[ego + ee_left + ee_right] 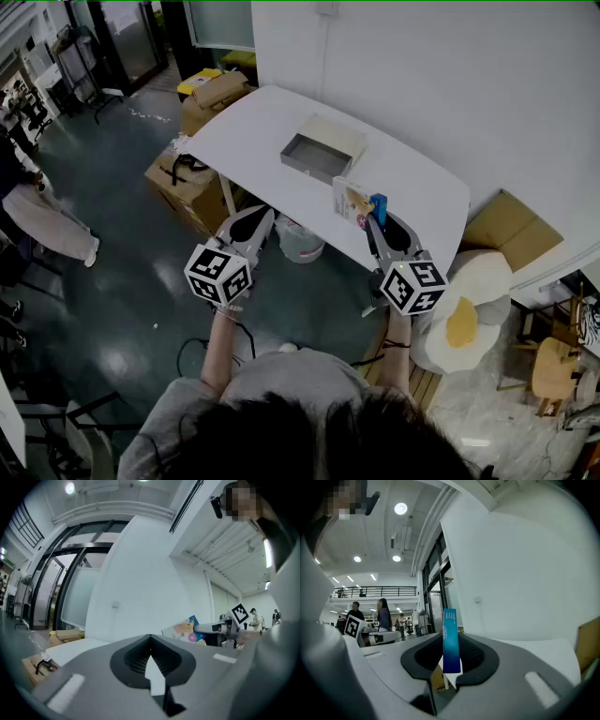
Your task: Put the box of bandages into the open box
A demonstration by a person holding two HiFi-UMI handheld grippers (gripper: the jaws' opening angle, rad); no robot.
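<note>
The box of bandages (pixel 353 201), white with a cartoon print and a blue edge, stands upright over the table's near edge. My right gripper (pixel 376 221) is shut on it. In the right gripper view its blue edge (pixel 450 625) rises between the jaws of the right gripper (pixel 450 654). The open grey box (pixel 321 153) lies empty on the white table (pixel 253 131), farther back and left of the bandages. My left gripper (pixel 257 218) hovers off the table's near edge, shut and empty. From the left gripper (pixel 150 641), the bandage box (pixel 185 630) shows at the right.
Cardboard boxes (pixel 190 180) sit on the floor left of the table, and a white bucket (pixel 300 240) stands under it. A fried-egg cushion (pixel 467 314) and flat cardboard (pixel 511 230) lie at the right. People stand at the far left (pixel 37 220).
</note>
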